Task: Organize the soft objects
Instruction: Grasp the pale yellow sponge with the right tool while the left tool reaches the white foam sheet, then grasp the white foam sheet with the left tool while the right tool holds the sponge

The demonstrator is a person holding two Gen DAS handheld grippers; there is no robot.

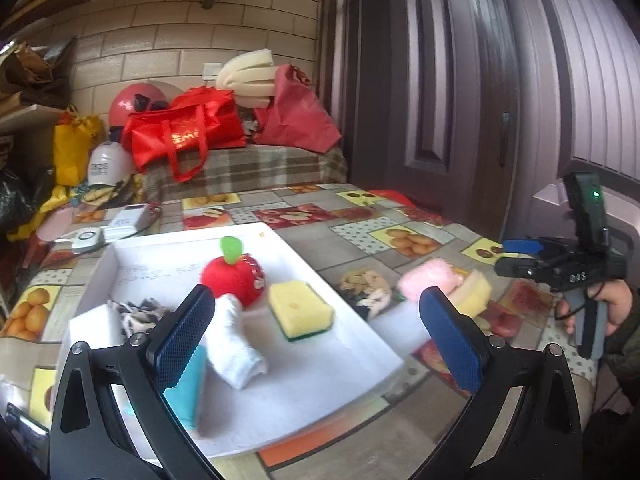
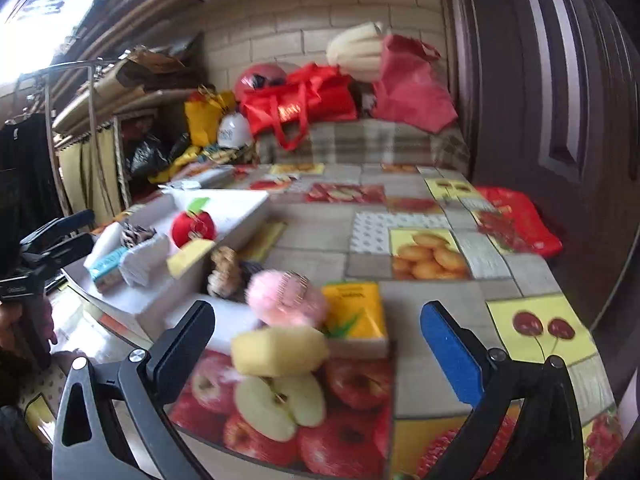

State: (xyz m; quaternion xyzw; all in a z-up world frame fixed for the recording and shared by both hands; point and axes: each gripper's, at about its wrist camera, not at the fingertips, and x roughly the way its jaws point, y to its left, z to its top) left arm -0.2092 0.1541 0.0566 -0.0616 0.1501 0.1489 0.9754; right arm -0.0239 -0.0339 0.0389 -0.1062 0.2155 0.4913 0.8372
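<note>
A white tray (image 1: 340, 344) on the table holds a red plush apple (image 1: 234, 280), a yellow-green sponge (image 1: 300, 312), a rolled white cloth (image 1: 236, 344), a teal item (image 1: 186, 388) and a patterned cloth (image 1: 136, 312). My left gripper (image 1: 316, 344) hangs open over the tray, empty. On the tablecloth to the right lie a pink fluffy item (image 2: 286, 300), a pale yellow sponge (image 2: 280, 350), a yellow tissue pack (image 2: 356, 316) and a brown-black cloth (image 2: 228, 272). My right gripper (image 2: 320, 344) is open just before the yellow sponge, also seen from the side as the right gripper (image 1: 520, 256).
The table carries a fruit-print cloth (image 2: 420, 256). White devices (image 1: 116, 228) sit behind the tray. Red bags (image 1: 188, 128) and foam pieces (image 1: 248, 72) are piled on a plaid-covered surface at the back. A dark door (image 1: 460, 100) stands to the right. A hand (image 1: 616, 304) holds the right gripper.
</note>
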